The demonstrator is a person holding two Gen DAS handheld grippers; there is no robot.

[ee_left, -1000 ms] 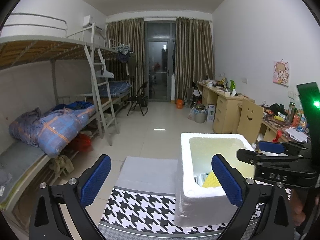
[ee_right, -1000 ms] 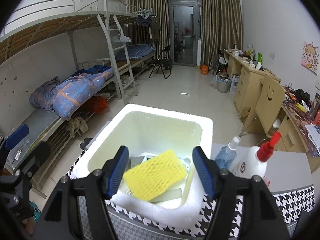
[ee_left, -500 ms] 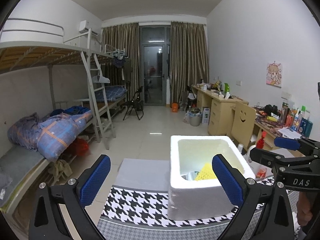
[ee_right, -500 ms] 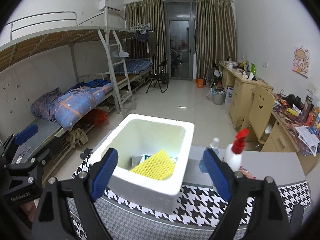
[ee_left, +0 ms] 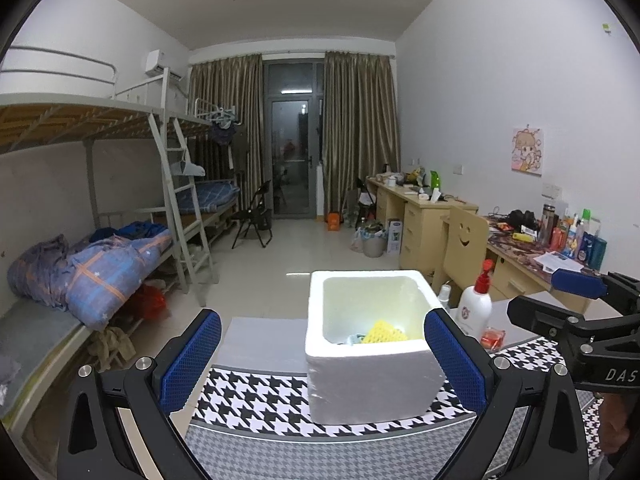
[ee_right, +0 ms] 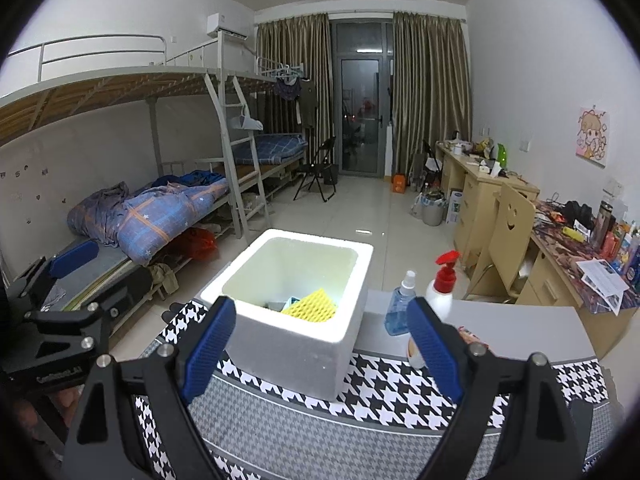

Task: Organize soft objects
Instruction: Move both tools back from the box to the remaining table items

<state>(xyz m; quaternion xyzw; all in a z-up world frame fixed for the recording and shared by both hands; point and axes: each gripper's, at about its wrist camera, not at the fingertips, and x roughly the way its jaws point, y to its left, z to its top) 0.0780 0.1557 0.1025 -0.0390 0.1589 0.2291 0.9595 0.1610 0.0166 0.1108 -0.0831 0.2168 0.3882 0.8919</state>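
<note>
1. The white foam box [ee_right: 298,308] stands on the houndstooth cloth [ee_right: 384,392] of the table, open at the top. Inside lies the yellow sponge [ee_right: 310,307], at the near right part of the bottom, leaning on some grey and teal items [ee_right: 282,303] that I cannot identify.
2. In the right wrist view the sponge is tilted, its upper corner pointing to about 12 o'clock, its long axis going from 7 to 1 o'clock.
3. At 3 o'clock of the box stand a blue spray bottle [ee_right: 398,306] and a white bottle with red pump [ee_right: 442,290], near each other.
4. The right gripper [ee_right: 320,346] is released, with nothing between the pads. Its jaws have just been opening; one second ago the sponge was between them over the box, now it rests inside.
5. The left gripper [ee_left: 322,360] is also wide apart and empty, as before.
6. Both grippers are now farther back from the box than earlier.
</note>
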